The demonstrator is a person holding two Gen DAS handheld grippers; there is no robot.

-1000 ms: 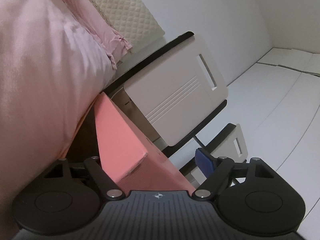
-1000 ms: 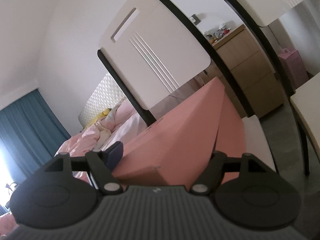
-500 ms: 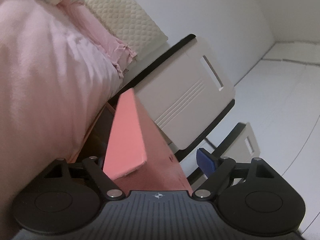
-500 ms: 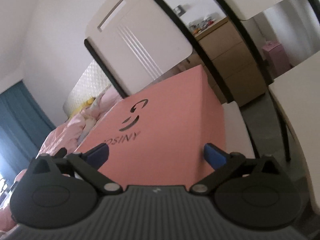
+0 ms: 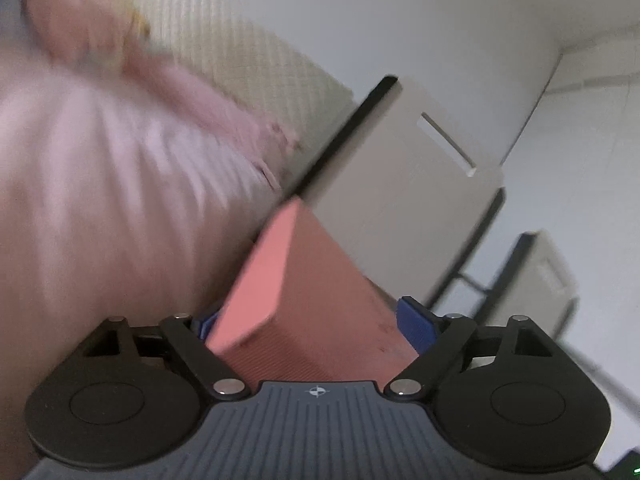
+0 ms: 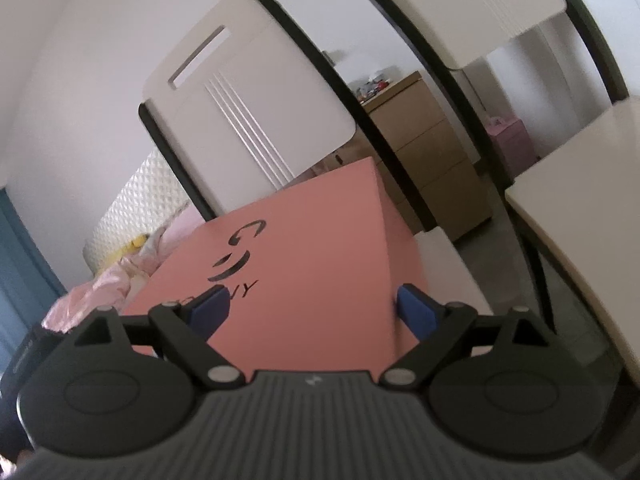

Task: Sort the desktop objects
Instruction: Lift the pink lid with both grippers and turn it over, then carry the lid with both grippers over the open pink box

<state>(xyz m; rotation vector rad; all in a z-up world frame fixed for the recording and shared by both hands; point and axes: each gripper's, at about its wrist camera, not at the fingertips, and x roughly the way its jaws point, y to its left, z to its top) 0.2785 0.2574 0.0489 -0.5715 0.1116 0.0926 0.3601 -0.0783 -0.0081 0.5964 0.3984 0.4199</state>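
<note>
A salmon-pink box (image 5: 304, 304) fills the space between the blue pads of my left gripper (image 5: 312, 322), which is shut on its edge. The same pink box (image 6: 304, 264), with a black logo and lettering on its broad face, sits between the blue pads of my right gripper (image 6: 314, 308), which grips its near end. Both grippers hold the box in the air, tilted. The box's far end points toward a white chair back (image 6: 248, 104).
White chairs with black frames (image 5: 404, 184) stand close ahead. A bed with pink bedding (image 5: 100, 184) is at the left. A wooden drawer unit (image 6: 432, 152) stands behind the chairs. A pale table edge (image 6: 580, 200) is at the right.
The box has turned in both views: its broad logo face came up into the right wrist view. Both cameras swung, and the left view is blurred by motion.
</note>
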